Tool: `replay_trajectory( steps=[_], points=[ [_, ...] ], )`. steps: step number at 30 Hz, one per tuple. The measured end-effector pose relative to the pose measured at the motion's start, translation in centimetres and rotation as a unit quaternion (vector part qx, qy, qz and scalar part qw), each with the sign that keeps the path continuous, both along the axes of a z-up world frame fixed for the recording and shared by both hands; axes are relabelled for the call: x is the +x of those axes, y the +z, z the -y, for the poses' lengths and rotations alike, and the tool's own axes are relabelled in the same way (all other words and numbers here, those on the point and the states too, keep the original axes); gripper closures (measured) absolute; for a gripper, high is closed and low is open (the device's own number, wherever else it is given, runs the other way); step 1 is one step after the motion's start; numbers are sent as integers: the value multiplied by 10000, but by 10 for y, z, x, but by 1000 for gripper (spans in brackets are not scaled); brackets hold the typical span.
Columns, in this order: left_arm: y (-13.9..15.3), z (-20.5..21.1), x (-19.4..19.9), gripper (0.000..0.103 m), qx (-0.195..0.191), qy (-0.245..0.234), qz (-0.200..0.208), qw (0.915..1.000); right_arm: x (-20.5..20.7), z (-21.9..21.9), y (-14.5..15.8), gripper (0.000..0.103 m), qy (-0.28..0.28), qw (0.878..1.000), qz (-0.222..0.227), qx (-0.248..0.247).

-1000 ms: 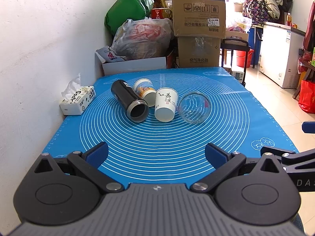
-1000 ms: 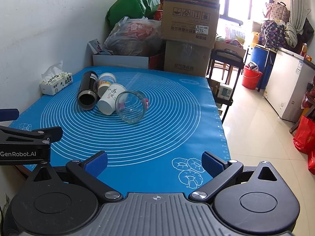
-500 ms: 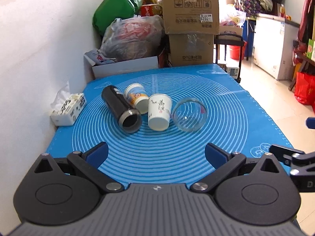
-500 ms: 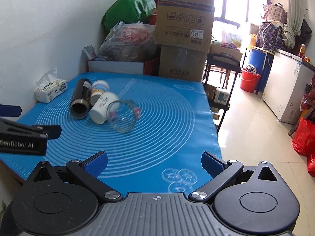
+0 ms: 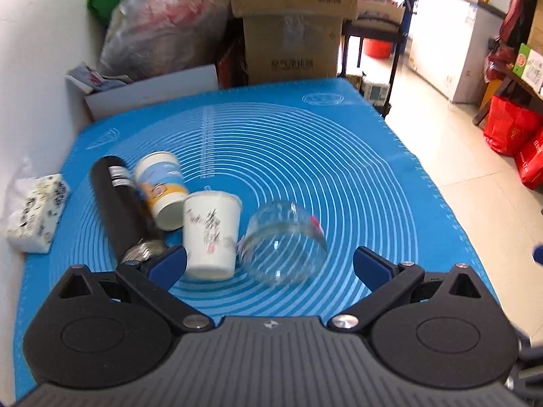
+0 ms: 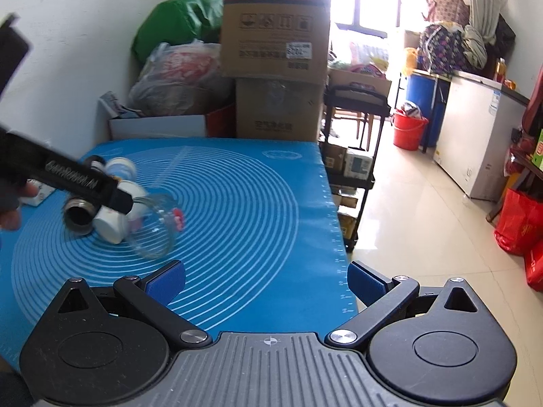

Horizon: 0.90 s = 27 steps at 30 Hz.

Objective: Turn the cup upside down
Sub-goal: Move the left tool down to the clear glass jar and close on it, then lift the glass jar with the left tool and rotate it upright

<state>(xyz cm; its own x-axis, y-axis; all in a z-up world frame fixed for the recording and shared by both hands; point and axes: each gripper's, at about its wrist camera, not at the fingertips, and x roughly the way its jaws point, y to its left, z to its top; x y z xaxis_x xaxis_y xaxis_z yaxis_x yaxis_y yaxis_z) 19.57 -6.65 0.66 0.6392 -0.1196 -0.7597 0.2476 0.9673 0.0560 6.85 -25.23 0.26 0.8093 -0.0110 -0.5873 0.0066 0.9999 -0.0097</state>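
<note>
Four vessels lie on their sides on the blue mat: a black flask, a blue-and-yellow paper cup, a white paper cup with ink drawing and a clear glass cup. My left gripper is open and empty, just short of the white cup and the glass, its jaws spanning both. In the right wrist view the left gripper hangs over the cups, and the glass cup lies beside it. My right gripper is open and empty near the mat's front right.
A tissue pack lies at the mat's left edge by the wall. Cardboard boxes and plastic bags stand behind the table. The table's right edge drops to a tiled floor; a black trolley stands there.
My left gripper has moved forward and down to the cups, which now sit right at its fingertips. My right gripper has shifted slightly; both stay open.
</note>
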Motion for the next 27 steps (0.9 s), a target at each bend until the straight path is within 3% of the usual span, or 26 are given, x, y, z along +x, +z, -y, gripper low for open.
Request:
replay_trajectory(
  steps=[8,16,20,22,27],
  points=[
    [-31,32,73,1,440,-243,-947,9942,20,12,-19,0,13,9997,-127,227],
    [-59,41,95,2,553,-281,-1718,9832,24,18,-30,0,4,9994,-143,330],
    [-66,46,100,5,672,-153,-1738,9824,22,20,-31,0,-8,9992,-150,368],
    [-66,46,102,13,768,-34,-1714,9822,21,22,-30,0,-17,9992,-139,384],
    [-63,46,99,20,905,83,-1628,9825,22,23,-30,0,-36,9990,-124,438]
  ],
)
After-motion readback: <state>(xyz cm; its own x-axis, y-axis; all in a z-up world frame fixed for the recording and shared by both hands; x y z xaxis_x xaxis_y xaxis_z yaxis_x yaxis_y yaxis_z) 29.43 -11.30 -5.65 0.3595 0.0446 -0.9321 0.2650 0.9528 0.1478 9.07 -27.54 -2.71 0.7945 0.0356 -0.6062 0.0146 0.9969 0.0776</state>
